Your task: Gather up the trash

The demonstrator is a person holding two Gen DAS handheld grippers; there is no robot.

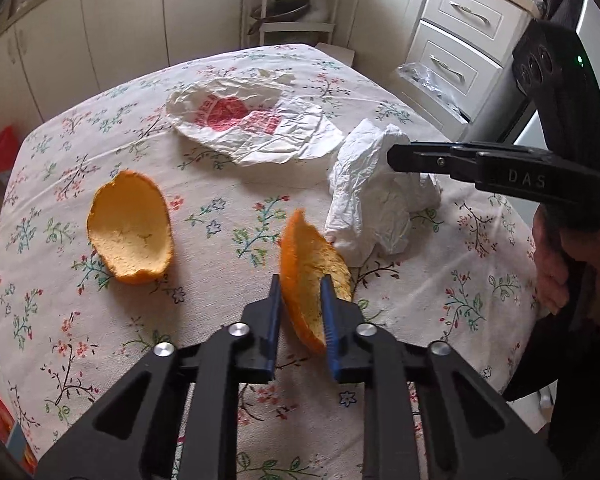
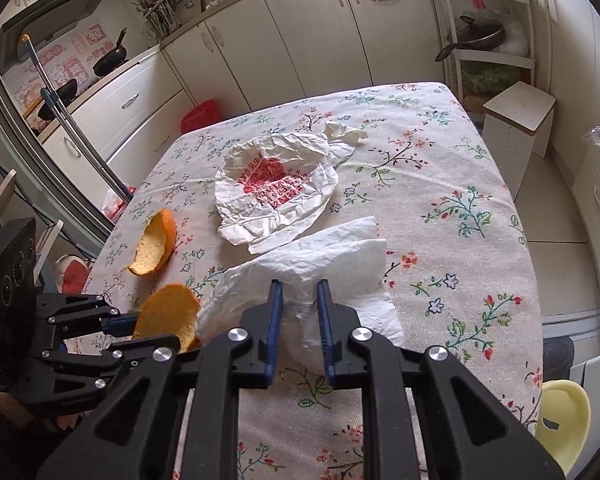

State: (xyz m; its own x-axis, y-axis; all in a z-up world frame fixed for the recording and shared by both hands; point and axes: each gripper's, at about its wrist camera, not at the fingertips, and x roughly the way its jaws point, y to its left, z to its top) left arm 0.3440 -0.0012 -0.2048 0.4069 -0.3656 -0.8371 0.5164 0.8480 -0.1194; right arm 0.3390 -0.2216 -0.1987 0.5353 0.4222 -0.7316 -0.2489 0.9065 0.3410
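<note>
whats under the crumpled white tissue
Only the floral tablecloth shows around the crumpled white tissue, which the right gripper pinches. Anything beneath the tissue is covered and cannot be seen.

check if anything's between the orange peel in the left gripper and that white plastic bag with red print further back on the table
Nothing visible. The left gripper is shut on the orange peel, and only bare tablecloth lies between it and the plastic bag. The crumpled tissue sits off to the right of that path.

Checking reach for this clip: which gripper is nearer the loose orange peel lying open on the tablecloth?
Left. The left gripper, clamped on another peel piece, sits beside the loose orange peel. The right gripper is farther off, pinching the crumpled tissue.
</note>
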